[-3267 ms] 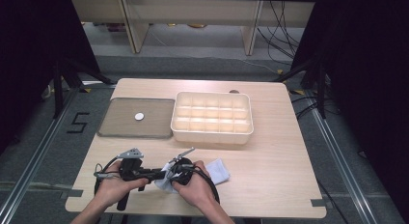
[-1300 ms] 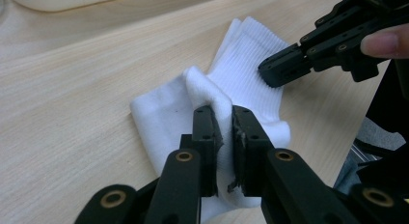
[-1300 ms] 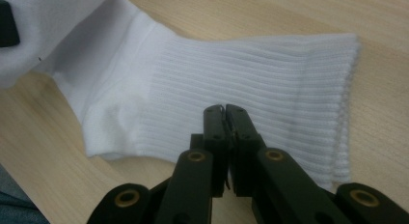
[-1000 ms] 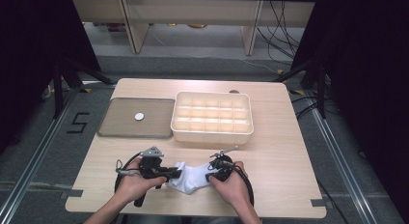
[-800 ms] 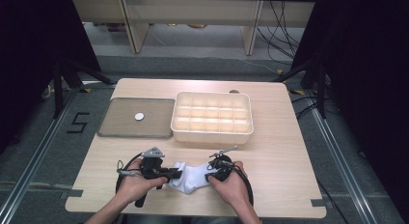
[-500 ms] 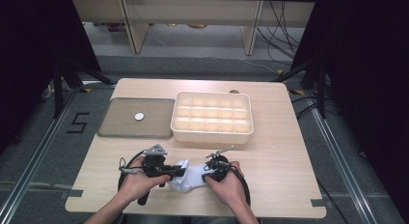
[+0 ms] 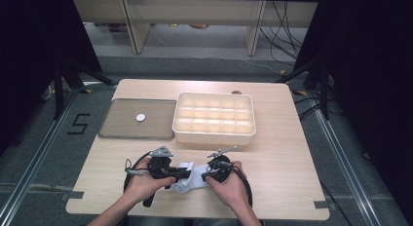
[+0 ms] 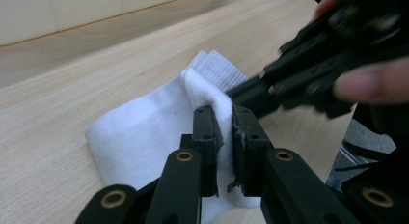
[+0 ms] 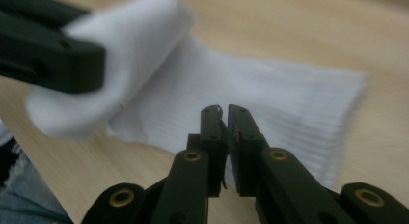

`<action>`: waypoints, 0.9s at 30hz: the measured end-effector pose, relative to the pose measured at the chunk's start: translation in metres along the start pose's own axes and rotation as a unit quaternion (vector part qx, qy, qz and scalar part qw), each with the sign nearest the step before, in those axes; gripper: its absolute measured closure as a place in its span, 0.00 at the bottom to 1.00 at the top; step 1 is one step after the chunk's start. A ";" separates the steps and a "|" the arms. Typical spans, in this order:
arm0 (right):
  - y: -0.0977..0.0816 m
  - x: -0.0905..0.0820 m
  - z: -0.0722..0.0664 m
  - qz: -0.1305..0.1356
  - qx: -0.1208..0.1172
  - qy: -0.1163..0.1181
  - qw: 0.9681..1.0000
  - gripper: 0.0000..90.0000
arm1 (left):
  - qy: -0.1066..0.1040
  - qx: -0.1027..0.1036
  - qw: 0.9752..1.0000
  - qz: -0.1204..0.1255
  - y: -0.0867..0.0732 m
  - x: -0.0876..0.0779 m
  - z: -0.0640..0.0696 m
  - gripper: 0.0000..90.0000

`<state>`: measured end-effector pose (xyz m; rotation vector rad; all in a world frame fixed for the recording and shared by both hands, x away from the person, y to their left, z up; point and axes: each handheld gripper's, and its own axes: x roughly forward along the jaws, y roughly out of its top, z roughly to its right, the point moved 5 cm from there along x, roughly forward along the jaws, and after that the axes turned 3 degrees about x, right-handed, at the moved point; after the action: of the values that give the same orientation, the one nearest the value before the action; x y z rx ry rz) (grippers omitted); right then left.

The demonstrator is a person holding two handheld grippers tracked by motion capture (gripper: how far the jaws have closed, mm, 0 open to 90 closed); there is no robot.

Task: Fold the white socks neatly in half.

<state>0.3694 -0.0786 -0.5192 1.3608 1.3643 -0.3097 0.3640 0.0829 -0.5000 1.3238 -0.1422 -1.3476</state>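
A white sock (image 7: 186, 183) lies bunched on the wooden table (image 7: 282, 158) near its front edge, between both hands. My left gripper (image 7: 188, 173) points right and is shut on a raised fold of the sock (image 8: 144, 132), which the left gripper view (image 8: 227, 115) shows pinched between the pads. My right gripper (image 7: 204, 177) points left at the sock's ribbed part (image 9: 289, 103). Its jaws (image 9: 223, 110) have just eased apart a hair. They stand all but shut, with nothing between them, just above the fabric.
A cream compartment box (image 7: 214, 137) stands at the middle back. To its left lies a flat grey tray (image 7: 122, 126) with a small white disc (image 7: 140, 117) on it. Bare table stretches to the right of my hands.
Since three seconds ago both hands have shifted right, with the sock between them. Over the last second the grippers drew slightly together and the stretched sock bunched up.
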 end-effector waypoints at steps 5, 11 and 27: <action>0.006 -0.032 0.033 0.034 0.020 -0.080 0.996 1.00 | -0.005 0.003 1.000 0.005 0.002 0.000 0.001 0.90; -0.004 -0.011 0.038 0.009 0.025 -0.071 0.997 1.00 | -0.004 -0.001 1.000 0.008 0.005 0.001 0.002 0.90; -0.008 0.001 0.022 -0.001 0.015 -0.062 0.998 0.98 | -0.001 0.006 1.000 -0.005 0.011 0.023 0.009 0.90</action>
<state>0.3746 -0.0985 -0.5311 1.3421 1.2622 -0.4106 0.3715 0.0571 -0.5017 1.3351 -0.1447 -1.3580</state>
